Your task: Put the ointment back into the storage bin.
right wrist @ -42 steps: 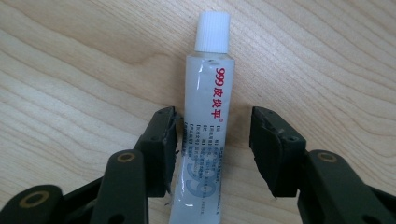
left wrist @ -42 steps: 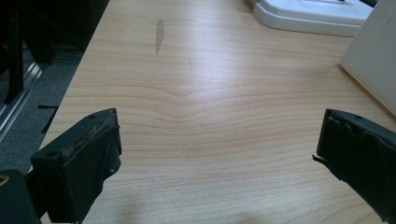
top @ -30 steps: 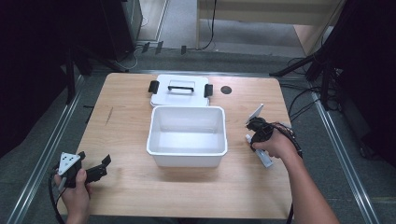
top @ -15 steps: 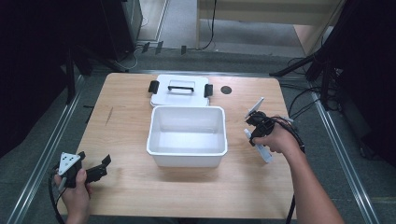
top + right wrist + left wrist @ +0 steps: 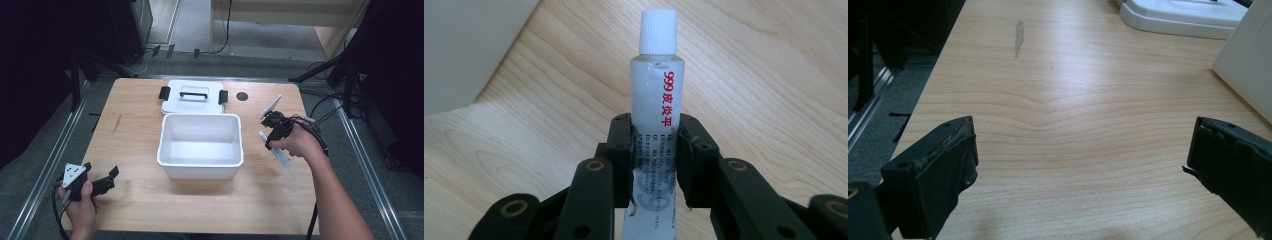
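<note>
A light wooden table (image 5: 135, 150) stands over grey floor, with a white bin (image 5: 201, 145) at its middle. Left of the bin, near the table's front corner, the left gripper (image 5: 102, 181) rests with jaws wide apart and empty. Behind the bin lies its lid (image 5: 192, 97). Right of the bin, the right gripper (image 5: 655, 150) is clamped on a white-capped ointment tube (image 5: 657, 95), lifted off the wood. The step looks like carrying; next it must clear the bin's right rim, with open room above.

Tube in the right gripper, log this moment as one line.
right gripper: shut on tube | tube: off table, right of bin | left gripper: open
</note>
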